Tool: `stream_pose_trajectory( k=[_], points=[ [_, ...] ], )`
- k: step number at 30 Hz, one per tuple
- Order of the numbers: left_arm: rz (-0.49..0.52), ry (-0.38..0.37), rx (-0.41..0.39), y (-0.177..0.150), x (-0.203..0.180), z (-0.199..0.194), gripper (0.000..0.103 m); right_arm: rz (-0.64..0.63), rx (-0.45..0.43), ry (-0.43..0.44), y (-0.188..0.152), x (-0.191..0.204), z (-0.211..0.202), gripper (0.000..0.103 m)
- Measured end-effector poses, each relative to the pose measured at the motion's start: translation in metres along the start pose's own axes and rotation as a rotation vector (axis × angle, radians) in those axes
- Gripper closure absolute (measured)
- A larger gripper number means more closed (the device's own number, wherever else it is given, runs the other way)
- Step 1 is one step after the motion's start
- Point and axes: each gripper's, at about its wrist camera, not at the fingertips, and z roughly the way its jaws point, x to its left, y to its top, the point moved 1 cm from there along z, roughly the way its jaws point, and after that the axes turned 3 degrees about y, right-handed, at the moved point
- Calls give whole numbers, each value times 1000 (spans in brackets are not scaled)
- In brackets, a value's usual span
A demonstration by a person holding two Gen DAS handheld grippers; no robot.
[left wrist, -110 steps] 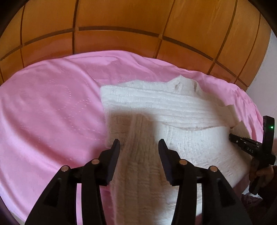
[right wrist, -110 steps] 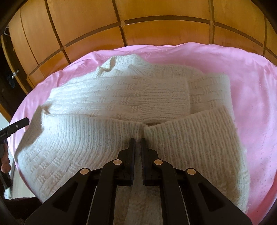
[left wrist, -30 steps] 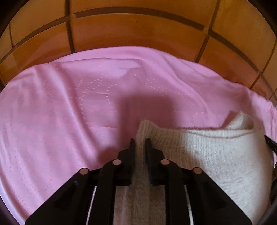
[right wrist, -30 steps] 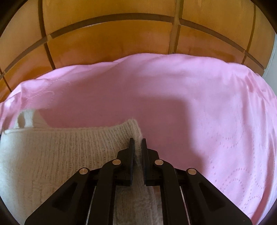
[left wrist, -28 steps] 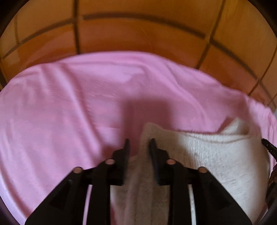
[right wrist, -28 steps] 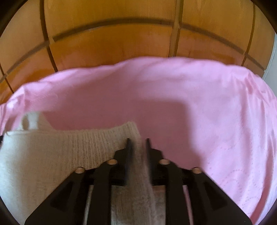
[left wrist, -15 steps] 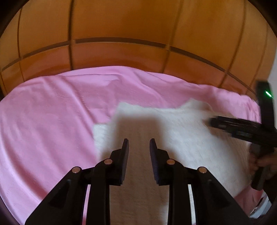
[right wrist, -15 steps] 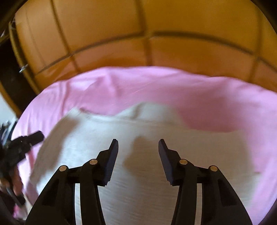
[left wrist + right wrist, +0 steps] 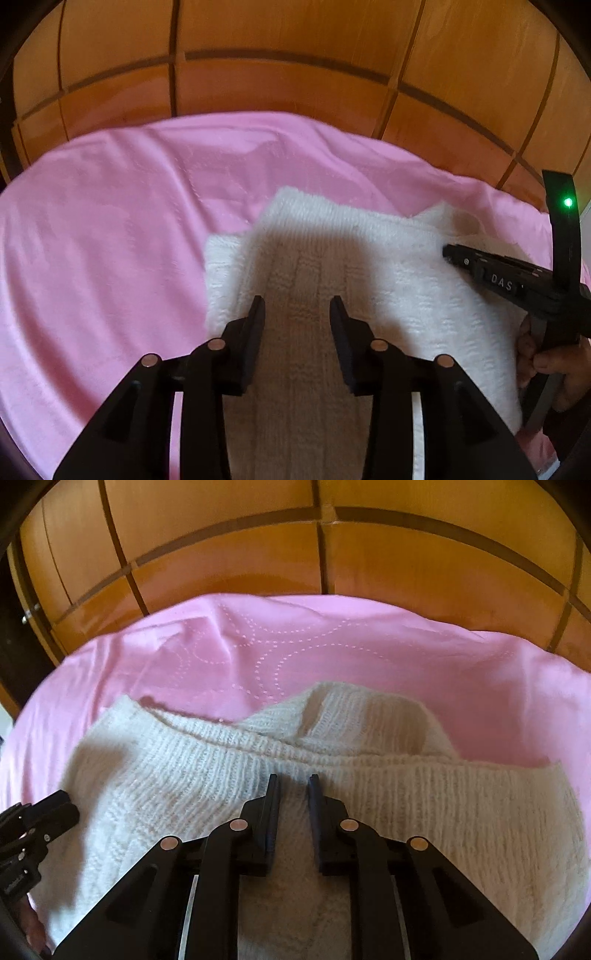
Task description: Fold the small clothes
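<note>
A cream ribbed-knit sweater [image 9: 369,266] lies folded on a quilted pink bedspread [image 9: 110,229], filling the lower centre of both views, with orange wood panelling [image 9: 295,37] behind. The left gripper [image 9: 297,306] has just opened, its jaws apart over the knit, gripping nothing. The right gripper [image 9: 293,781], jaws just narrowed, stands slightly apart, holding nothing.
</note>
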Motion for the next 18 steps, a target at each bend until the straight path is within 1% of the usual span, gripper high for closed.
stream_pose_trajectory(
  k=[1,2,3,5,11,13,18],
  points=[
    [0,4,-12,1,1,-3,65,-3,-16,-5,-3,0,-9,73],
    [3,11,-29,1,1,-11,62,-1,-27,-9,-5,0,-15,66],
    [6,16,-40,1,0,-17,61,5,-51,-17,-11,-2,-28,54],
    [10,27,-62,1,-1,-29,60,15,-74,-28,-20,-9,-44,53],
    [17,30,-88,-7,-10,-56,54,101,-94,-66,-60,-44,-96,53],
    [23,30,-93,-11,-15,-63,54,129,-101,-90,-74,-54,-111,42],
    [28,1,-94,-18,-25,-74,53,174,-110,-112,-97,-68,-130,41]
  ],
)
